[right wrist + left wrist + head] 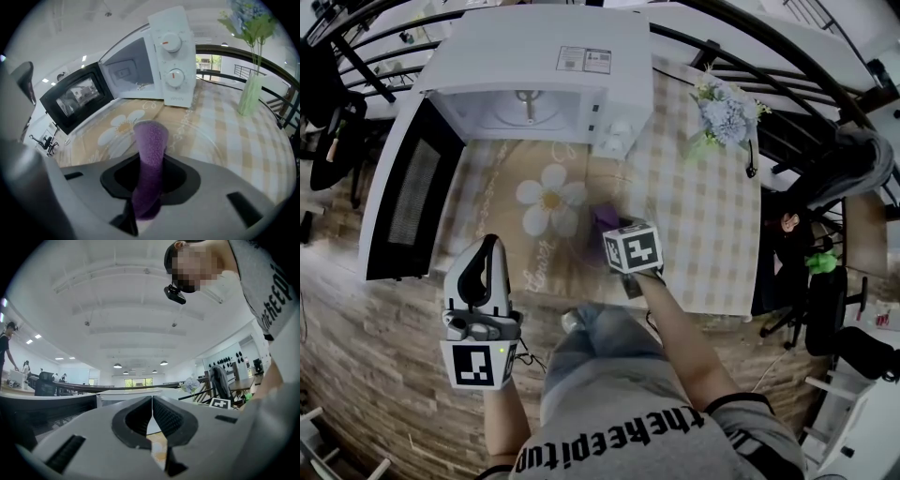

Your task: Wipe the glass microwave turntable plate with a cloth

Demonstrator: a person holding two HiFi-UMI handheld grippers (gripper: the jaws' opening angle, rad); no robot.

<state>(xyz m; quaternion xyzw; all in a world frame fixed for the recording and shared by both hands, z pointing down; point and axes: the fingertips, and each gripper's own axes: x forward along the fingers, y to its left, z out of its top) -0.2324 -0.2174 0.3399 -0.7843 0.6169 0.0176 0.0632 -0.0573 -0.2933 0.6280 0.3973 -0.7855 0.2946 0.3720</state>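
The clear glass turntable plate lies on the flower-print tablecloth in front of the microwave; in the head view it shows only faintly. A purple cloth sticks up from my right gripper, which is shut on it and held just over the plate's near part. From the head, that gripper shows mid-table with the cloth at its tip. My left gripper hovers off the table's front edge at the lower left, jaws shut on nothing.
A white microwave stands at the table's back with its door swung open to the left. A vase of flowers stands at the back right. A dark railing runs behind the table, and chairs stand to the right.
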